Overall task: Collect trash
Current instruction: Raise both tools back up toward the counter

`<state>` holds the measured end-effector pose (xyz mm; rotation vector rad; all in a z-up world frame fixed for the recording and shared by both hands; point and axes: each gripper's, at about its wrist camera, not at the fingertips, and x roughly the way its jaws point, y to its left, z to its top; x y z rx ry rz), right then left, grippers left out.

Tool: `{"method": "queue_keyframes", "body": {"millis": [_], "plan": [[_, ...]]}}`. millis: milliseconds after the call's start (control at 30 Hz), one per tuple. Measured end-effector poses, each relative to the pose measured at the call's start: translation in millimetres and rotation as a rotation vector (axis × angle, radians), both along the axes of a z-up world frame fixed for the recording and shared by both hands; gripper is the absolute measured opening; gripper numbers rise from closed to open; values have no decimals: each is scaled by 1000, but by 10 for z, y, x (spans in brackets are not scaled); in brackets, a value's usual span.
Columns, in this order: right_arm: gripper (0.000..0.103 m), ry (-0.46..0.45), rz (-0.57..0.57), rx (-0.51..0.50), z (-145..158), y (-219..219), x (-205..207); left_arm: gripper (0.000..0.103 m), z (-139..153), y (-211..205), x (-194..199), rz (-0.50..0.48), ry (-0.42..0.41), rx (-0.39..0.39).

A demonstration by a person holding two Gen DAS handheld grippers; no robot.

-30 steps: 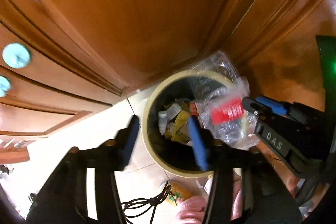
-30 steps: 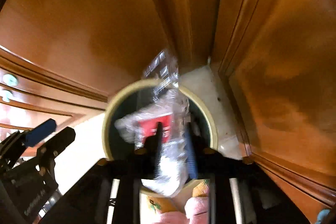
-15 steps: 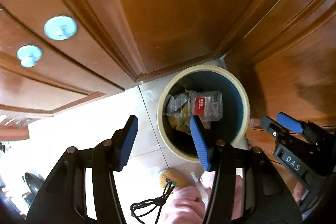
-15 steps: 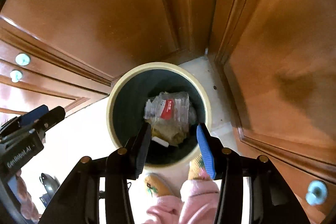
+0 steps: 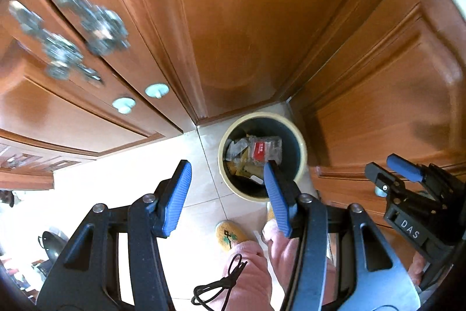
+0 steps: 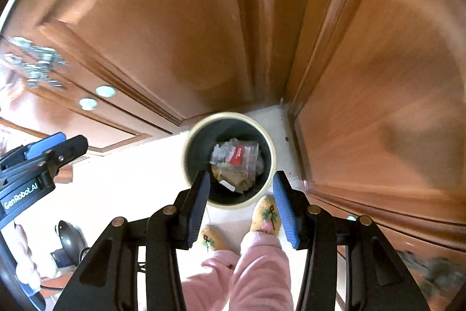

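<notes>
drop step judged done: clear wrapper [image 6: 236, 155] lying in bin [image 6: 269, 165]; left gripper [image 5: 227, 191] and right gripper [image 6: 240, 206] both apart, empty. next: seek more trash.

Bin [image 5: 303, 156]: round, cream-rimmed, dark inside, upright, lower centre of frame.
Clear wrapper [image 6: 237, 155]: crumpled, red-labelled, lay on top of the other rubbish inside the bin.
</notes>
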<state>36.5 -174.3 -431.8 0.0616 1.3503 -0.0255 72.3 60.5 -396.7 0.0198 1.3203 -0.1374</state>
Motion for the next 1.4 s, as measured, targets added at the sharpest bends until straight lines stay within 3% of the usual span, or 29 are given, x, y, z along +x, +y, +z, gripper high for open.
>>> {"method": "queue_keyframes", "body": {"millis": [433, 733, 1100, 1267, 1400], "plan": [[46, -178, 71, 7, 2085, 368, -30, 49, 1868, 61, -211, -32, -168, 3], [46, -342, 62, -43, 3268, 448, 31, 49, 2813, 195, -105, -48, -341, -29], [46, -484, 59, -48, 4142, 343, 545, 49, 3592, 51, 521, -91, -482, -21], [46, -507, 70, -23, 4314, 178, 1144, 50, 3792, -138, 1103, -81, -512, 13], [46, -508, 88, 0, 4364, 17, 1882, 50, 3829, -387, 1715, -63, -496, 23]]}}
